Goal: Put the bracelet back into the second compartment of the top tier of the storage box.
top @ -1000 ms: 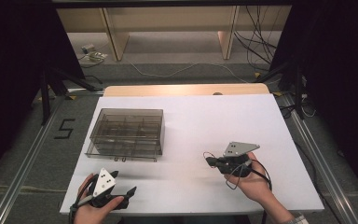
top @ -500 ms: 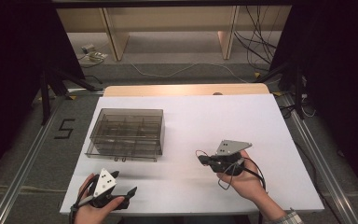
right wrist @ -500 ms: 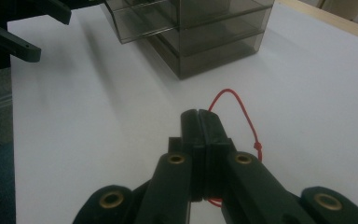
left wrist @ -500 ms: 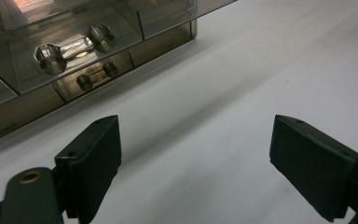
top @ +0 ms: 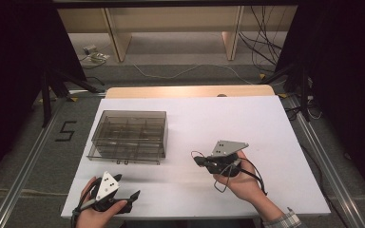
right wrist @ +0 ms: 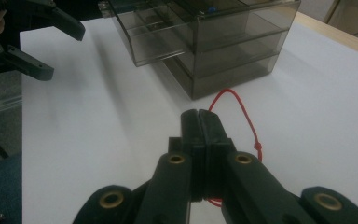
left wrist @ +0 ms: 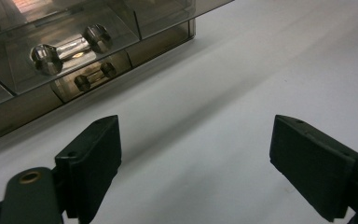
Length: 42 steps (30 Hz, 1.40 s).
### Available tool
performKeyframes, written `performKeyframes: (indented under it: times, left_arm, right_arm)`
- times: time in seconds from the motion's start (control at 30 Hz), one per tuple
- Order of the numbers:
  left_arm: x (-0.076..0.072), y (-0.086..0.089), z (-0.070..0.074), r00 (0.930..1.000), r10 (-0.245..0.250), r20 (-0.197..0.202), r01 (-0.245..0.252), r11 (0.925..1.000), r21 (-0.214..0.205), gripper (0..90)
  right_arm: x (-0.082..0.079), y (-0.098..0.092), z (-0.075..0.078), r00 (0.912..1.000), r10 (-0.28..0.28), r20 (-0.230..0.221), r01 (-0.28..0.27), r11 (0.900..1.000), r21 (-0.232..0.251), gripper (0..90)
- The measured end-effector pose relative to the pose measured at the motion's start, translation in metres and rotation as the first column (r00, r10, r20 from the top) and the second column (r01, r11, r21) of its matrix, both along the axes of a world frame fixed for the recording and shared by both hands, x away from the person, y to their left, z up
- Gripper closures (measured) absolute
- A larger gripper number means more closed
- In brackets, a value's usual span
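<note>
Red thin cord, one loop of it, lies on the white table and runs in between the jaws of the right hand-held gripper, which is clenched on the red thin cord near the table's middle. One smoky transparent plastic drawer box stands just beyond the loop, toward the table's left half; in the right gripper view it shows three tiers, the top drawer pulled partway out. Two metal dumbbell-shaped knobs show on its front in the left gripper view. One left hand-held gripper rests at the near left edge, released, jaws wide apart with nothing between them.
</note>
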State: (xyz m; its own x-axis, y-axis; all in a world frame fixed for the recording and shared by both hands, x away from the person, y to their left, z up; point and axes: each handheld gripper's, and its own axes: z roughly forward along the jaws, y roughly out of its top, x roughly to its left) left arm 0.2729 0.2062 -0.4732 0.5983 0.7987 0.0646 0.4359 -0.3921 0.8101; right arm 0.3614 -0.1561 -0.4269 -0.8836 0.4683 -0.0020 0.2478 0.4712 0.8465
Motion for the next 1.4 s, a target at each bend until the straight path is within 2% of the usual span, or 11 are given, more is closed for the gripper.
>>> performKeyframes:
  times: [0.53,1.4]
  left_arm:
    - [0.000,-0.001,0.000,1.0000,-0.002,0.000,0.002,1.0000,0.001,16.5]
    - [0.000,-0.001,0.000,1.0000,-0.005,0.000,0.005,1.0000,-0.002,16.5]
  right_arm:
    - [0.004,0.020,0.009,0.9996,0.021,0.019,-0.021,0.9996,0.016,90.0]
    - [0.017,0.057,0.027,0.9976,0.054,0.045,-0.057,0.9957,0.073,90.0]
